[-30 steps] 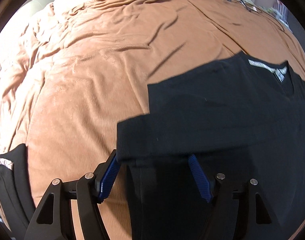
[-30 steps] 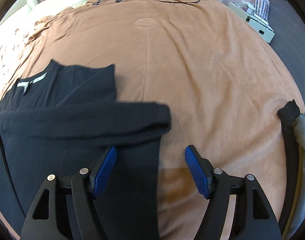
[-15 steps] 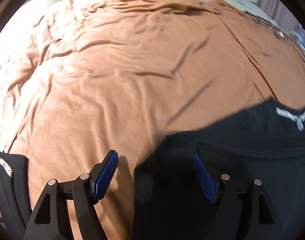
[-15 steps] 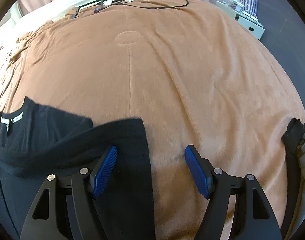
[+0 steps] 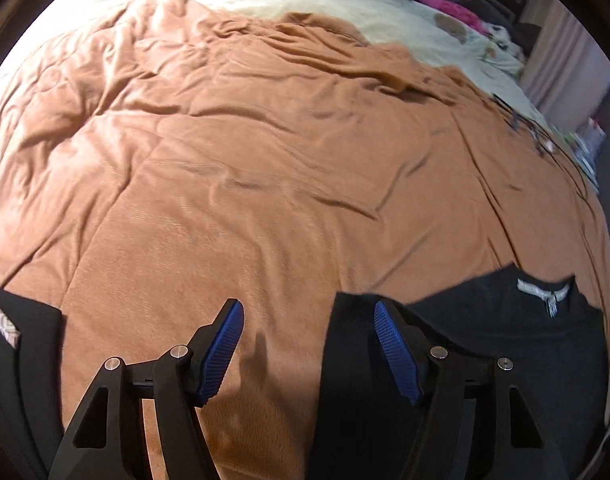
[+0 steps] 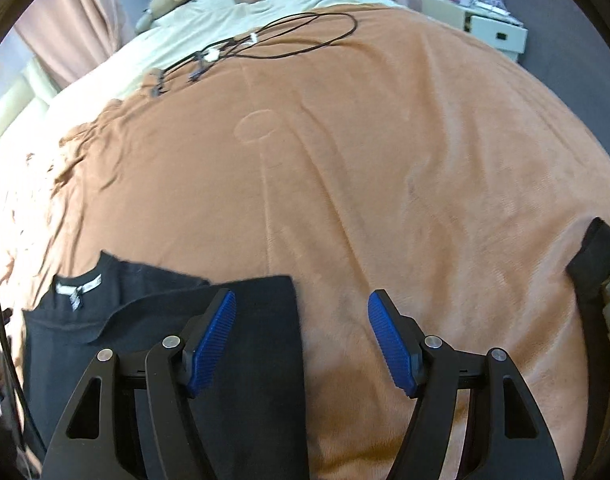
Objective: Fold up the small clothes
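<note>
Both sleeves now folded across black knit top (image 5: 505, 344); left gripper (image 5: 309, 348) and right gripper (image 6: 301, 340) jaws released, pulled back over brown bedspread (image 5: 265, 160). Bottom fold next, probably.

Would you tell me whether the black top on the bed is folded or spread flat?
Partly folded: both sleeves lie across the black top.

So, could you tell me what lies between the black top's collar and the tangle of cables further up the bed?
Only bare brown blanket separates the black top from the cables; the right wrist view shows it clearly.
</note>
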### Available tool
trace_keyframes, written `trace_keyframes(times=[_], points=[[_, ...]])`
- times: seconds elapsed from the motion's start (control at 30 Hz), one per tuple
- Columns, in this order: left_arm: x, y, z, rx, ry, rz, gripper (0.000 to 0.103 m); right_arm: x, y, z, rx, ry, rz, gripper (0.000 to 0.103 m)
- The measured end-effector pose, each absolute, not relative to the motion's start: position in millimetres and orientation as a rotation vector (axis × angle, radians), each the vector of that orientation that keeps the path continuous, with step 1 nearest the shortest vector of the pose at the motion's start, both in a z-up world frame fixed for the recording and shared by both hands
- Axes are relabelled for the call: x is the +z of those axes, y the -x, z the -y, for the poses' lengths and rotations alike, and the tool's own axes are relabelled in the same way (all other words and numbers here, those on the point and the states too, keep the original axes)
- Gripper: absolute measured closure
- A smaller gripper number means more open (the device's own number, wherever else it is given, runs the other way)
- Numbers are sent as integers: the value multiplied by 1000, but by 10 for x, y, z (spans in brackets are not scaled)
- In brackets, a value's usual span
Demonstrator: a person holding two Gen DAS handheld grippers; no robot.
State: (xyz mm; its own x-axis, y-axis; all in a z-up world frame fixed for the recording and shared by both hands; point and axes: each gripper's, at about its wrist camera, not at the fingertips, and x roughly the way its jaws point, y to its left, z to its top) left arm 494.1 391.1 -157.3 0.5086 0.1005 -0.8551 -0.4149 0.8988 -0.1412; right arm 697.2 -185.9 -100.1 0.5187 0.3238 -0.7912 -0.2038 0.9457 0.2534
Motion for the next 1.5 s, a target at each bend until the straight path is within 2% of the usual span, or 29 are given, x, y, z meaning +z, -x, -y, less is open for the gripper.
trace_keyframes(times=[0.07, 0.17, 0.23, 0.33, 0.4, 0.43, 0.47, 0.53, 0.6, 0.63, 0.8, 1.23, 1.5], points=[[-1640, -4961, -3854, 295, 330, -1013, 38, -1052, -6984, 1865, 338, -128, -987, 36], [-1751, -4996, -3768, 272, 338, -1046, 41, -1135, -7037, 1831, 362, -117, -1017, 47], [-1816, -5038, -3724, 273, 341, -1060, 42, -1195, -7100, 1750, 368, -104, -1034, 52], [-1920, -5134, -3689, 279, 339, -1093, 54, -1246, -7233, 1611, 366, -79, -1044, 56], [-1957, -5186, -3676, 288, 337, -1094, 61, -1292, -7311, 1551, 357, -66, -1044, 63], [-1957, -5192, -3675, 292, 340, -1085, 68, -1272, -7307, 1532, 352, -62, -1043, 65], [-1957, -5203, -3679, 295, 351, -1076, 78, -1271, -7321, 1521, 348, -61, -1041, 69], [-1966, -5211, -3673, 297, 359, -1072, 87, -1257, -7335, 1533, 351, -73, -1032, 78], [-1952, -5210, -3643, 293, 339, -1063, 92, -1245, -7323, 1525, 346, -77, -1019, 95], [-1934, -5203, -3632, 293, 330, -1060, 94, -1234, -7309, 1540, 351, -84, -1011, 101], [-1793, -5103, -3642, 304, 329, -1009, 98, -1102, -7117, 1613, 337, -80, -963, 101], [-1187, -4870, -3590, 300, 292, -900, 98, -597, -6635, 1653, 344, -84, -837, 101], [-995, -5019, -3643, 349, 229, -881, 98, -406, -6627, 1608, 331, -79, -791, 102]])
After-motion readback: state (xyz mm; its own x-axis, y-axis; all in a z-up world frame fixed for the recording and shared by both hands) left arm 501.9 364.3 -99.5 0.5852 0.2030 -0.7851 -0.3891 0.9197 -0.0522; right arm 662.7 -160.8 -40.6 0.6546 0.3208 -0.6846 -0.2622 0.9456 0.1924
